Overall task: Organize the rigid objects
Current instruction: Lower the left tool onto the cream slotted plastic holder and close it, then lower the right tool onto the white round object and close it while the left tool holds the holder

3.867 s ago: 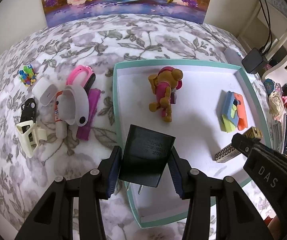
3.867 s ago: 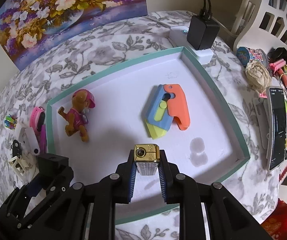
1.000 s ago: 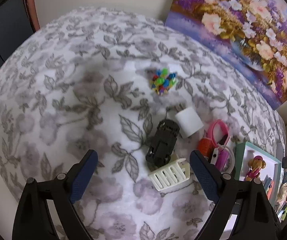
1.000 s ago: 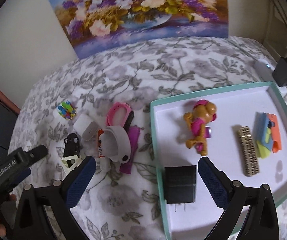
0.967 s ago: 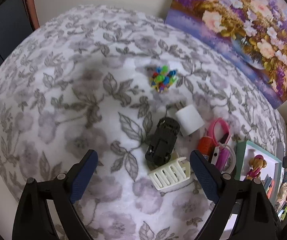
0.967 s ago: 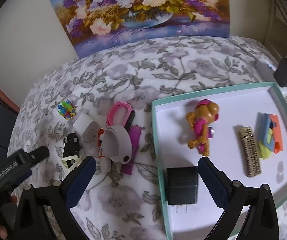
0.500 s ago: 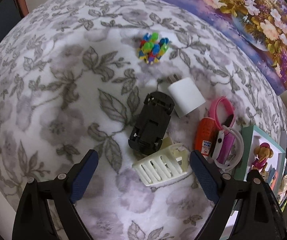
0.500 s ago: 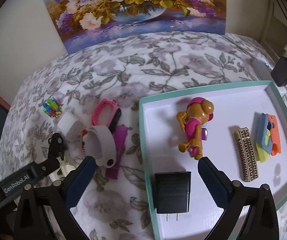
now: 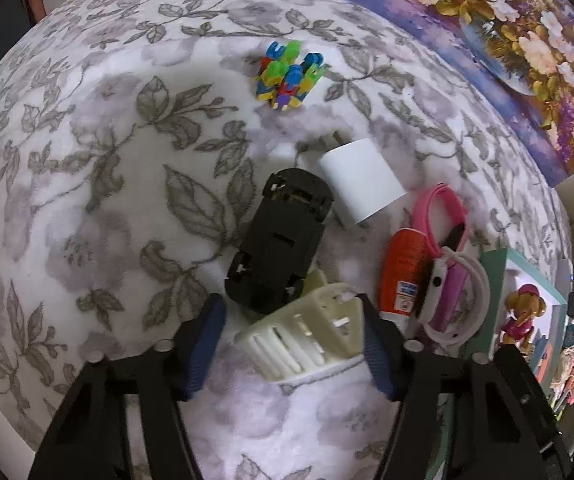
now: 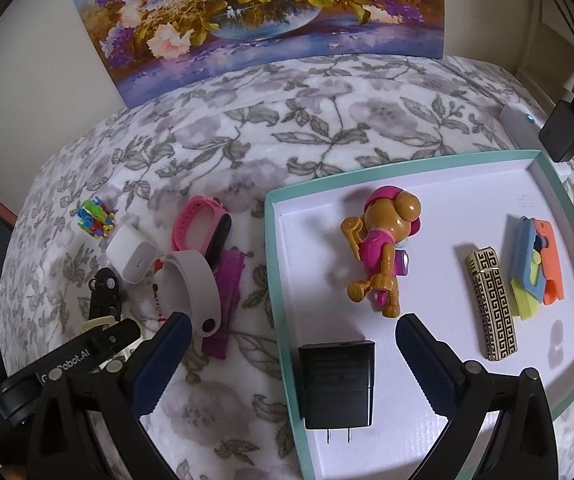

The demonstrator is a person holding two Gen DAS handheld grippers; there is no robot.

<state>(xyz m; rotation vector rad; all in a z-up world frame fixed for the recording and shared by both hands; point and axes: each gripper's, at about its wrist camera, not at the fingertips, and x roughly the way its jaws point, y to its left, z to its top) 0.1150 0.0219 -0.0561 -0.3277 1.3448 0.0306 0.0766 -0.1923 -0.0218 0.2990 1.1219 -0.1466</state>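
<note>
On the left part of the floral bedspread (image 9: 87,168) lies a small cluster of coloured building blocks (image 9: 289,76), and nearer to the camera a white charger cube (image 9: 361,188) rests just beside a black toy car (image 9: 279,244). The left gripper (image 9: 293,346) points down over a cream slotted plastic piece (image 9: 307,334) that leans against the car; its jaws have just been closing and now stand about half open, with the cream piece between them. The right pad seems to touch the piece, while a gap shows at the left pad, so I cannot tell if it is gripped. To the right of this lie an orange tube (image 9: 405,272), a pink watch band (image 10: 193,224), a grey watch band (image 10: 191,284) and a purple strip (image 10: 227,300), all close together. Further right the right gripper (image 10: 293,354) hangs wide open and holds nothing, above the near edge of the teal tray (image 10: 275,280). In the tray lie a black power adapter (image 10: 337,384), a toy dog figure (image 10: 383,248), a gold patterned lighter (image 10: 493,304) and a blue and orange toy (image 10: 535,260), well apart.
</note>
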